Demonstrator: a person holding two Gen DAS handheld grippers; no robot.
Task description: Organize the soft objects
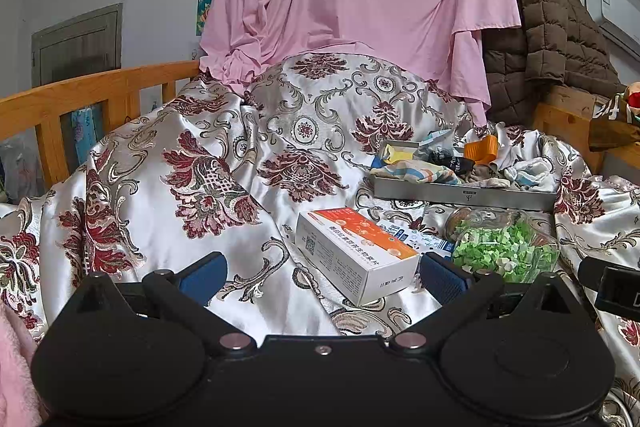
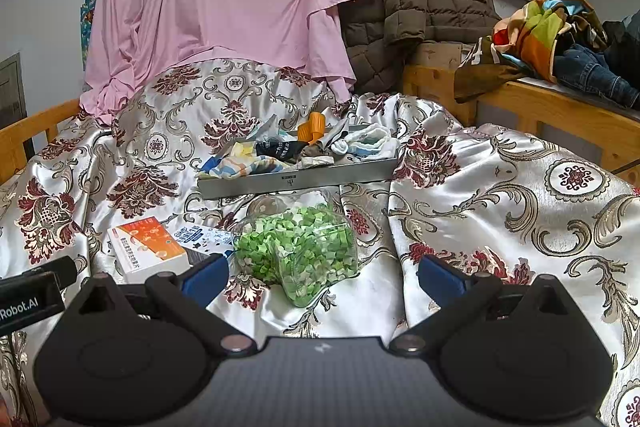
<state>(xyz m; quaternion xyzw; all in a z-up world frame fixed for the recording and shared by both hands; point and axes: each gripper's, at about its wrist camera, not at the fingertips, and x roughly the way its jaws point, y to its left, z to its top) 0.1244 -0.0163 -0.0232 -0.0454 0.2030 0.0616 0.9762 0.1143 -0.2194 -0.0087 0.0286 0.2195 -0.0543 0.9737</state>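
Hovering over the quilt (image 1: 224, 187), left gripper (image 1: 322, 277) and right gripper (image 2: 322, 277) jaws spread wide, holding nothing.

The left gripper (image 1: 323, 277) presented a matte black housing with two rounded lobes, black linkage arms fixed by silver round-head pivots, one small silver screw at centre, and blue ribbed fingers (image 1: 204, 277). The right gripper (image 2: 323, 277) was of the same build — black lobes with faint circular recesses, silver pivots, blue fingers (image 2: 206, 277) — but its centre plate showed a grey woven texture with a small pale mark. In the right wrist view, the left unit's black side block (image 2: 30, 301) bore white lettering reading "Robot.AI".
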